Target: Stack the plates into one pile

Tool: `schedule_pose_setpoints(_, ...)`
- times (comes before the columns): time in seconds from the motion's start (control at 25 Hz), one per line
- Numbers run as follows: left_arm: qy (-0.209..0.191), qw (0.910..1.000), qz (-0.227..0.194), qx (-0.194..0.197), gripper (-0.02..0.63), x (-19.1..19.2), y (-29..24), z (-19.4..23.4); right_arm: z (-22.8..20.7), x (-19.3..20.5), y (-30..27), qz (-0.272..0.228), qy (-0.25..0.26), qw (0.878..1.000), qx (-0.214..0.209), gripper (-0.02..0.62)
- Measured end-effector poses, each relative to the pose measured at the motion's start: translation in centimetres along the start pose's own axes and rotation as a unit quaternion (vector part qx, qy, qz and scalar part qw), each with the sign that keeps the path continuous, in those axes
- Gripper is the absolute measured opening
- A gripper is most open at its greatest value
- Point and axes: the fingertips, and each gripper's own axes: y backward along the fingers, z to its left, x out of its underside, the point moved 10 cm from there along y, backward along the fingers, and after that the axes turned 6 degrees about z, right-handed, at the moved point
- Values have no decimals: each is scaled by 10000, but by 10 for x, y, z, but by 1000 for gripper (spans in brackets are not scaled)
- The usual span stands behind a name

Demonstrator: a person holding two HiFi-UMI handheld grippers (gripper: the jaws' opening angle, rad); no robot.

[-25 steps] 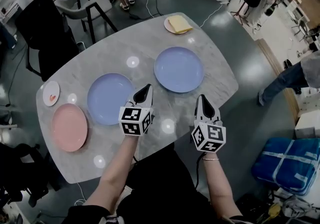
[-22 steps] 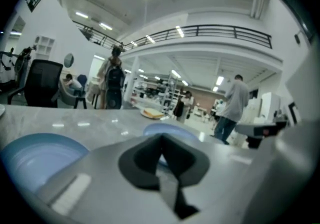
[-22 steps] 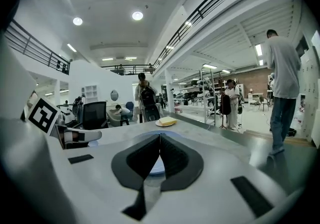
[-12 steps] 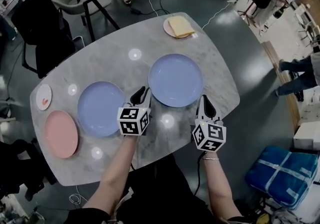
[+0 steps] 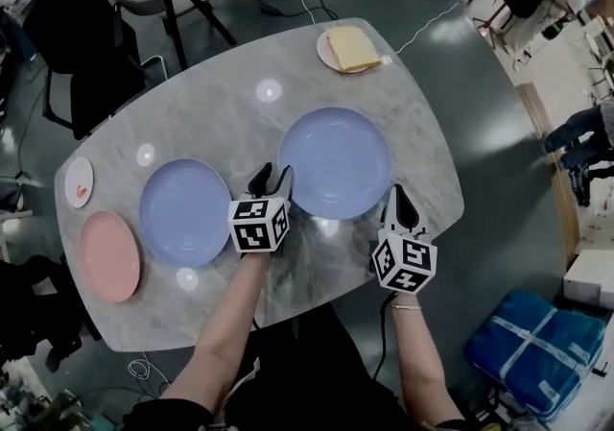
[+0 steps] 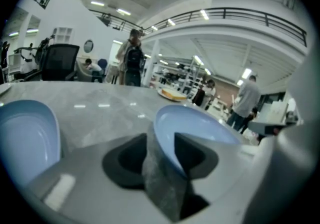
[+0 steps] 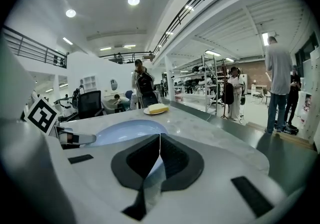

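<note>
**Head view:** A person stands over a grey marble bench [image 5: 240, 112] with a gripper in each hand. Five plates lie on the bench, none stacked. One blue plate [image 5: 334, 162] sits near the middle. A second blue plate [image 5: 185, 211] lies to its left, and a pink plate [image 5: 108, 255] sits beside that at the bench's left end. A small white plate [image 5: 79, 181] with a red mark lies just beyond the pink one. At the far edge, a small plate [image 5: 350, 49] carries a yellow block. The left gripper [image 5: 271, 175] reaches in between the two blue plates, at the middle plate's near-left rim. The right gripper [image 5: 395, 197] hovers by that plate's near-right edge. Each gripper's cube shows black-and-white square markers and no legible words. A blue bag [image 5: 537, 343] lies on the floor to the right.

**Left gripper view:** The left gripper's [image 6: 160, 139] jaws are spread and opening. The rim of the middle blue plate [image 6: 200, 125] runs into the gap between them, and the pads are not pressing on it. The other blue plate [image 6: 25, 138] curves in at the left.

**Right gripper view:** The right gripper's [image 7: 159, 137] jaws are pressed together with nothing between them. The blue plate [image 7: 127, 130] lies just ahead, and the yellow block's plate [image 7: 157, 110] sits beyond it. The left gripper's marker cube [image 7: 42, 114] shows at the left.
</note>
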Motion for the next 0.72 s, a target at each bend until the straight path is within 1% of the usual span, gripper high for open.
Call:
schedule_pose_setpoints(0.12, -34, 9999, 107, -99, 163, -3, -9, -2, -6, 4, -7, 137, -25, 9999, 1, 6)
schedule_pose_setpoints(0.2, -102, 9995, 253, -158, 160, -6, -15, -4, -10, 6, -11, 242, -44, 9997, 6, 6)
schedule_pose_setpoints(0.36, -394, 9954, 759, -422, 113, -12, -26, -8, -14, 9, -17, 396, -82, 9992, -2, 8)
schedule_pose_setpoints(0.4, -435, 9942, 852, -494, 91, -13, -28, -9, -14, 9, -18, 419, -82, 9991, -7, 6)
schedule_pose_setpoints(0.44, -450, 9934, 899, -550, 88, -13, -30, -9, -14, 9, -19, 441, -80, 9990, -12, 8)
schedule_pose_setpoints(0.6, -414, 9929, 855, -722, 80, -13, -30, -12, -15, 11, -21, 551, -77, 9984, -45, 8)
schedule_pose_setpoints(0.72, -325, 9935, 771, -768, 72, -14, -30, -12, -16, 11, -24, 674, -104, 9976, -96, 8)
